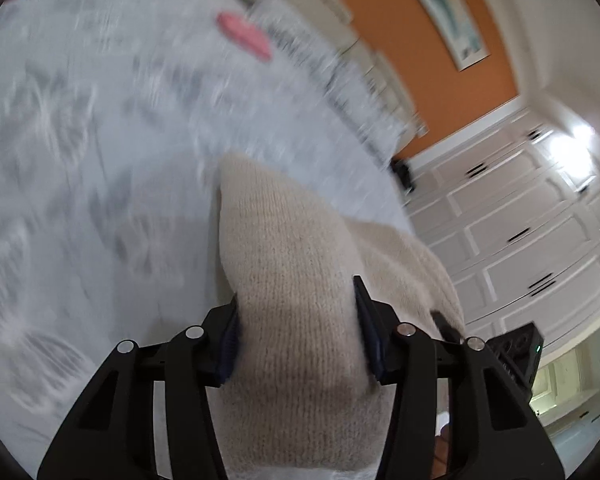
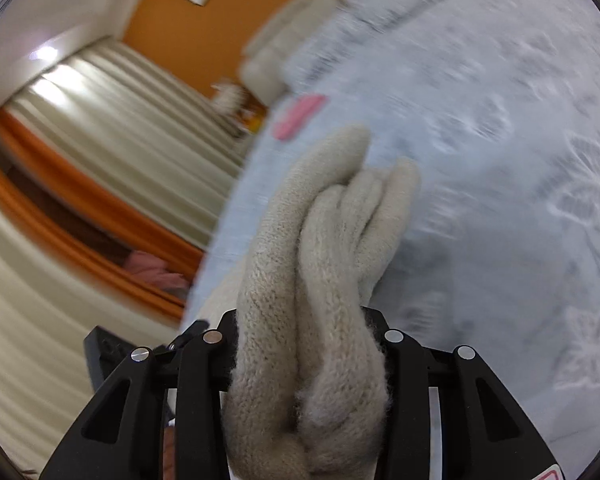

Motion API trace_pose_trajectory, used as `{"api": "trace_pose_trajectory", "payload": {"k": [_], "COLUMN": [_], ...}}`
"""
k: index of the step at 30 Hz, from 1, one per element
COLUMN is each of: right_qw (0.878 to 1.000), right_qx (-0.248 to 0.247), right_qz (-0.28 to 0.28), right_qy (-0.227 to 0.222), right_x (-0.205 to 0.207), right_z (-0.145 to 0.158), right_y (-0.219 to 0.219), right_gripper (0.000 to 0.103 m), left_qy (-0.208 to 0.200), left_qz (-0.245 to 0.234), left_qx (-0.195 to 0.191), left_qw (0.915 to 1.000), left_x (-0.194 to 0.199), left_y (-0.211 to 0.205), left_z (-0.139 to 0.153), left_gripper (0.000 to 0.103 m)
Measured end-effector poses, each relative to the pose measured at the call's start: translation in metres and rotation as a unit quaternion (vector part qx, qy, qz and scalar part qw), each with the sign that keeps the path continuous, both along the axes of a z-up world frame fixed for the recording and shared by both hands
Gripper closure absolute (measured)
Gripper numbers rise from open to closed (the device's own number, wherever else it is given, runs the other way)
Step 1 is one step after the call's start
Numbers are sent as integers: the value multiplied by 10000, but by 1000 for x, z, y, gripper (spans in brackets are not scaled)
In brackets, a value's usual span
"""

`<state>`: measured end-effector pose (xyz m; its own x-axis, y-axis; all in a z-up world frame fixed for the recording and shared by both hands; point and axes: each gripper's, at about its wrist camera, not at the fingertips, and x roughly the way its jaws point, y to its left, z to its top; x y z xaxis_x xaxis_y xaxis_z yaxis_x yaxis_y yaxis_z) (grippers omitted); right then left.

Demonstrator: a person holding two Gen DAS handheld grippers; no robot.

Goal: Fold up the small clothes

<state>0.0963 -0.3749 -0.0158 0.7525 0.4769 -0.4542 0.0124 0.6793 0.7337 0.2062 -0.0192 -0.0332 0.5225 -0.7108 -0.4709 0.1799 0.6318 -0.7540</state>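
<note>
Two handheld grippers clamp a beige knit garment over a pale patterned bedspread.

The left gripper (image 1: 298, 322) pinches a flat fold of the beige knit garment (image 1: 288, 280); the right gripper (image 2: 304, 344) squeezes a bunched wad of it (image 2: 320, 240) — knit fills both jaws. On the bedspread (image 1: 80, 120), a pink item (image 1: 244, 40) lies at twelve o'clock — blurred. An orange wall (image 1: 420, 40) stands beyond.

— Where does the left wrist camera sit?
— Just behind its fingers, tilted down across the pale bedspread (image 1: 100, 128), very near the beige knit (image 1: 292, 280).
— And the right?
— Likewise, facing the same bedspread (image 2: 500, 160). Both views share the pink item (image 1: 244, 40) (image 2: 300, 116) and orange wall (image 1: 400, 40) (image 2: 196, 40).
</note>
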Motion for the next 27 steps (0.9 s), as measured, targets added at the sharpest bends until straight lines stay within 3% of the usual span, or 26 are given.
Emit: {"api": "trace_pose_trajectory", "payload": {"k": [3, 5, 7, 8, 9, 10, 11, 12, 13, 14, 16, 18, 20, 21, 22, 23, 25, 27], "right_qw": [9988, 9985, 9976, 9911, 9826, 9795, 9839, 9863, 9913, 9926, 9942, 9914, 9793, 9665, 9625, 9658, 9710, 9722], "right_qx": [33, 93, 128, -103, -356, -66, 198, 3, -586, -868, -952, -1107, -1654, -1955, -2000, -1899, -1751, -1893], "right_qz": [282, 486, 462, 469, 399, 265, 124, 36, -92, -132, -40, 274, 455, 647, 674, 614, 506, 401], "right_qy": [-387, -234, 499, 1242, 1778, 1997, 1772, 1649, 1174, 833, 490, 643, 1078, 1534, 1706, 1656, 1545, 1314], "right_x": [-8, -12, -15, -13, -12, -14, -19, -21, -30, -37, -50, -48, -27, -20, -20, -23, -34, -46], "right_z": [22, 10, -38, -75, -93, -106, -93, -79, -45, -24, 2, -4, -31, -65, -81, -81, -56, -35], "right_y": [23, 34, 45, 53, 56, 53, 50, 50, 55, 59, 68, 80, 88, 91, 89, 86, 75, 73], "right_gripper": [65, 63, 55, 55, 54, 54, 57, 57, 57, 57, 69, 89, 90, 91, 91, 90, 90, 88], "left_qy": [-507, -647, -320, 17, 530, 880, 1060, 1060, 847, 619, 148, 26, 122, 222, 439, 506, 25, -140], "left_qz": [-19, 49, 153, 131, 201, 339, 468, 522, 579, 623, 637, 499, 368, 310, 296, 304, 272, 202], "left_qx": [216, 478, 771, 1007, 1371, 1627, 1484, 1260, 1119, 1102, 1072, 1096, 1434, 1664, 2063, 2414, 2906, 2948], "left_qw": [9985, 9967, 9964, 9948, 9889, 9822, 9821, 9850, 9884, 9900, 9921, 9927, 9889, 9853, 9771, 9686, 9565, 9552], "left_x": [-16, -33, -43, -43, -42, -42, -44, -45, -49, -52, -63, -67, -67, -66, -63, -64, -80, -95], "left_y": [28, 47, 63, 68, 71, 72, 78, 82, 85, 86, 81, 67, 50, 43, 33, 28, 19, 18], "left_z": [36, 43, 21, -3, -36, -54, -66, -62, -40, -25, 8, 18, 4, -10, -30, -40, -25, -7], "left_gripper": [55, 50, 42, 39, 39, 42, 42, 43, 45, 44, 41, 34, 28, 28, 32, 36, 35, 34]}}
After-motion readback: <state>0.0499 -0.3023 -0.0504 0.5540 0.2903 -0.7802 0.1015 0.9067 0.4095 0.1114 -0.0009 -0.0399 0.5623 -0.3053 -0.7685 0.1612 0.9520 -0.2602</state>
